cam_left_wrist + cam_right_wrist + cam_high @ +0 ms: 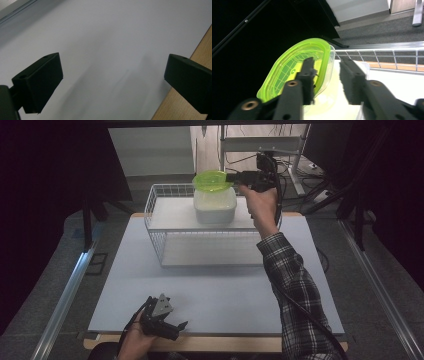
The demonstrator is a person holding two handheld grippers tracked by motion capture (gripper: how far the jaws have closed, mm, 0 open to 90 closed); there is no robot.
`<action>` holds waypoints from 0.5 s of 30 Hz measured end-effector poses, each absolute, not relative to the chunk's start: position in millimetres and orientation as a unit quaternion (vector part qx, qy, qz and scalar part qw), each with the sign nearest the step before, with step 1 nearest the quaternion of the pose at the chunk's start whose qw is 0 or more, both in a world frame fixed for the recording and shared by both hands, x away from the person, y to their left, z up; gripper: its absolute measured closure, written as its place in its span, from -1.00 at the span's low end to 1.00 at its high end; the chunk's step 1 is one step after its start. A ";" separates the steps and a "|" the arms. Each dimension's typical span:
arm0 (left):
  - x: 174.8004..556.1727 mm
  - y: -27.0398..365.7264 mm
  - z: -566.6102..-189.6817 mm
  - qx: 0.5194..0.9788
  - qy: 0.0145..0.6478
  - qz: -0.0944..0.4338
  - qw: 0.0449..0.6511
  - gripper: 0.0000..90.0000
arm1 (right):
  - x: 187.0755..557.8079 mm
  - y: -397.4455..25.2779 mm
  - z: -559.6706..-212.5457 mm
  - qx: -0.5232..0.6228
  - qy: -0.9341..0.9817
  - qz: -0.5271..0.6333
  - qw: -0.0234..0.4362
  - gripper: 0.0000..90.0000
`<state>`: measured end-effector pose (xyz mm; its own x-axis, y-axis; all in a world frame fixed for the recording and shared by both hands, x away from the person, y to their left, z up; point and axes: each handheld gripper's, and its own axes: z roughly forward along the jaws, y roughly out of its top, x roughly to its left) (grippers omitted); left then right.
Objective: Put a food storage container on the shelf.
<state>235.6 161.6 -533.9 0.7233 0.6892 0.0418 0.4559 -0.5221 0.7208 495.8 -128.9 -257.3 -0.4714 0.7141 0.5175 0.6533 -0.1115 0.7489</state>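
The right claw (231,178) is up at the far end of the wire basket (155,205), gripping the rim of the green lid (210,180) — one jaw sits inside the lid, the other outside it, closed on the edge between them. In the right gripper view the green lid (287,72) tilts up and away from the claw's left jaw, its near edge pinched, its far edge lifted off the white container (215,206) just below. That tilt makes sense: holding a thin rim at one side lets the lid hinge free of the box under it, whether it is coming off or going on — I cannot tell which. The container stands on the basket's upper shelf, directly beneath the claw, so the lid hangs right over its mouth. Down at the near edge of the counter (215,295) the left claw (172,322) rests low, jaws spread wide over bare white surface (107,50), holding nothing; it is parked well apart from the basket, out of the working arm's way.
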 end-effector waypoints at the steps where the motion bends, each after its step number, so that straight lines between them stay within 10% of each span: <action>1: 235.5 161.5 -533.9 0.856 0.334 0.163 0.358 -0.96 | 495.8 -129.1 -257.3 0.511 0.664 0.544 0.028 0.23; 15: 235.7 162.3 -533.0 0.854 0.340 0.162 0.360 -0.96 | 461.8 -149.7 -265.6 0.435 0.699 0.565 0.054 -0.44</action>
